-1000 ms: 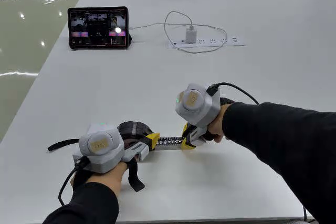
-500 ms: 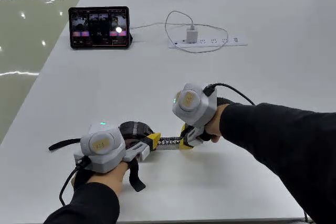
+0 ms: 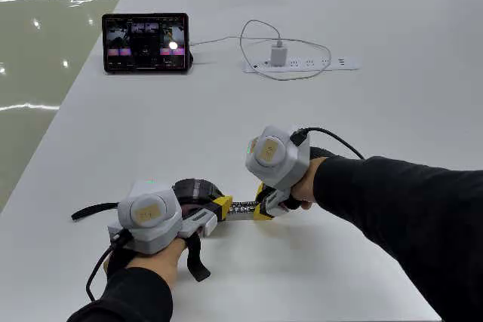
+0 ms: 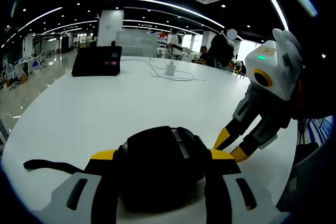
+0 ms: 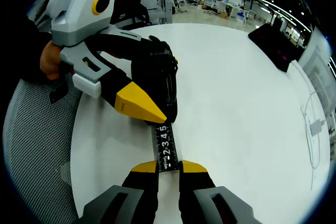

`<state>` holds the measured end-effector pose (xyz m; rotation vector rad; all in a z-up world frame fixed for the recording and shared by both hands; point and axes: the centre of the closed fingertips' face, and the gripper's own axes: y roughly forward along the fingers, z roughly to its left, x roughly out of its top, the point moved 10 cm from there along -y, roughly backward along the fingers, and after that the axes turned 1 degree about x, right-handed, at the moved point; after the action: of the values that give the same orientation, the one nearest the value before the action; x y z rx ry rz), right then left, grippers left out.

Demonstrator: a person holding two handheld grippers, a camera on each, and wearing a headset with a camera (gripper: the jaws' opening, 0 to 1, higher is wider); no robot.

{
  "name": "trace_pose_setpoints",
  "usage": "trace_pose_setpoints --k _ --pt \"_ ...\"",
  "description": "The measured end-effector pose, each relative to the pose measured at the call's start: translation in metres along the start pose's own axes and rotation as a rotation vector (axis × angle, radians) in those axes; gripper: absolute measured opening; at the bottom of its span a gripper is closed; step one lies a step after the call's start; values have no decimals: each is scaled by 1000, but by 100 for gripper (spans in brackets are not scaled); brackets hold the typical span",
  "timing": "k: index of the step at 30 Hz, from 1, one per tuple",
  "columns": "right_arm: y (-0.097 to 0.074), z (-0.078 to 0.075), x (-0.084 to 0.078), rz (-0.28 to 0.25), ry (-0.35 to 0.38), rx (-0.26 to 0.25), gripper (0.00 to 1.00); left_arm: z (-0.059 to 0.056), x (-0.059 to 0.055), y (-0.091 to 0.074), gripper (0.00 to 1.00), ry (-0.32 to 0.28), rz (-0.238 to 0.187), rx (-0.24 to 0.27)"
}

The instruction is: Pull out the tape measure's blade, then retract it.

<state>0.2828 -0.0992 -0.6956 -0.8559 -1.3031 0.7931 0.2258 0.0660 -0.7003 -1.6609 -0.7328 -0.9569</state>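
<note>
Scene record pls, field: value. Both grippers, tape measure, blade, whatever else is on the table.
left gripper: shut on tape measure, case between jaws
right gripper: shut on blade at its tip
blade: short length out, marks 2 to 5 showing
table: white
far end: tablet, screen lit; power strip with charger plugged in

Black tape measure (image 3: 198, 190) is recorded with its blade (image 5: 164, 148) drawn out a short way, laid flat, numerals 1 to 5 exposed.
</note>
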Motion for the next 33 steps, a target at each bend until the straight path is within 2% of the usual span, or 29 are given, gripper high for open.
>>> trace_pose_setpoints --k 33 --pt "9 3 13 -39 25 5 11 0 0 -1 61 -12 -2 -2"
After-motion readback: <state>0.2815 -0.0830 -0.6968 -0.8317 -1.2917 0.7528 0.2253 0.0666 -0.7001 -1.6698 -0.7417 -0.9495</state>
